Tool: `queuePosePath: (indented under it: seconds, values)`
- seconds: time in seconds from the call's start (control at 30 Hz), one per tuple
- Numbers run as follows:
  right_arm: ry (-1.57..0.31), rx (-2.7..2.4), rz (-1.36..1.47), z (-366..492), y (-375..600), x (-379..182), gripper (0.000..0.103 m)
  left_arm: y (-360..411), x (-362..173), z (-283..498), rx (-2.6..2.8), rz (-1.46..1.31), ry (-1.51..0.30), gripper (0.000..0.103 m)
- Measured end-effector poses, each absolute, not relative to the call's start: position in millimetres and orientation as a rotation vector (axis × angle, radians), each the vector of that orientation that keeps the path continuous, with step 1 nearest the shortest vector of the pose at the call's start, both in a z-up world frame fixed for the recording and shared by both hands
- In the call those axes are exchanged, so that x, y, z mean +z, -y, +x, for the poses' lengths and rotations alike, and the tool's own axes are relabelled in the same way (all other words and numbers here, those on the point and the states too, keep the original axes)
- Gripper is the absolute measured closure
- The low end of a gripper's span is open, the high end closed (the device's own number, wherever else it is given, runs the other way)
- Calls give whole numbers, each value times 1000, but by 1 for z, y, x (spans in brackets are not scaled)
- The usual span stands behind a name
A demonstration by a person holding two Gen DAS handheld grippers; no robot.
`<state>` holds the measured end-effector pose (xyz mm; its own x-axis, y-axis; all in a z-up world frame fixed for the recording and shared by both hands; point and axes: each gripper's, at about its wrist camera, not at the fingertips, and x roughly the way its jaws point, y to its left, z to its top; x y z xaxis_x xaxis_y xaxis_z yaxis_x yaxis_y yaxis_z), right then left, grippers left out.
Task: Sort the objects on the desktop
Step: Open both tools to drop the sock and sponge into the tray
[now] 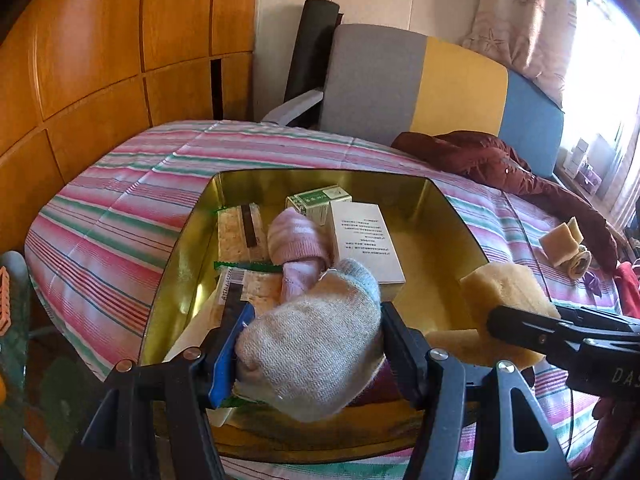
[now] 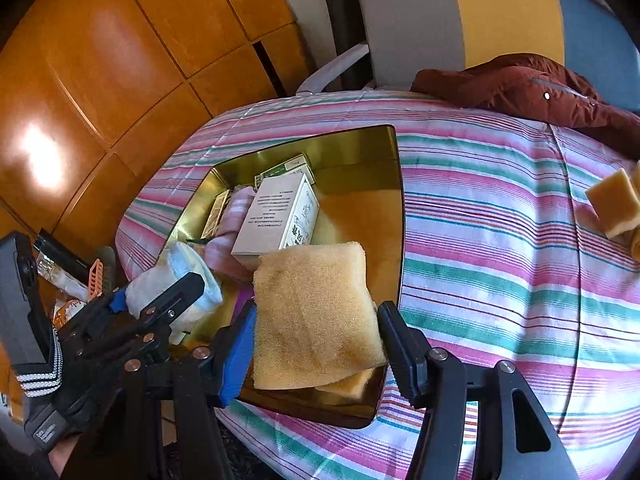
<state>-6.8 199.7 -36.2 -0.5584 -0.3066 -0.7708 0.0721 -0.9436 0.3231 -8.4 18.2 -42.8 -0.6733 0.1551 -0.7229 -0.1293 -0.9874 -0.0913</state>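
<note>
- Left hand-held gripper [image 1: 310,344]: clamped on a grey sock [image 1: 316,336] above the gold tin [image 1: 460,216].
- Right hand-held gripper [image 2: 316,344]: clamped on a yellow sponge [image 2: 316,312] over that tin's near corner.

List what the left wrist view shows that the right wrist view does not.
Only the left wrist view: the snack packets along the tin's left side, and the left gripper from behind, its jaws shut on a grey sock.

Only the right wrist view: a gloved hand holding the left gripper, and a bottle and peach clip beside the bed.

Both: the gold tin, white box, pink sock, right gripper shut on a sponge, and striped cover.
</note>
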Motion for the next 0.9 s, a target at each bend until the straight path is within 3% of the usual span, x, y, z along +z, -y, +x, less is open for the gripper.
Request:
queuePosePath:
  seconds: [0.17,0.37,0.57,0.63,0.73,0.9]
  values:
    - [392,-2579,1351,-12,-201,-37,43,-11,-48,-14,2727,-1209,102,39]
    - [406,-2593,1351,-17,-203,-36,43,7,-48,-18,2651,-1195,289,39]
    - [470,-2581,1332,-18,-205,-38,35,11,-53,-23,2579,-1229,408,35]
    - [486,-2587,1324,-18,-206,-37,35,11,-48,-22,2595,-1200,402,33]
    - [509,-2593,1313,-17,-210,-36,24,17,-38,-17,2689,-1153,401,32]
    - [510,-2609,1306,-10,-214,-34,24,14,-37,-7,2781,-1159,281,39]
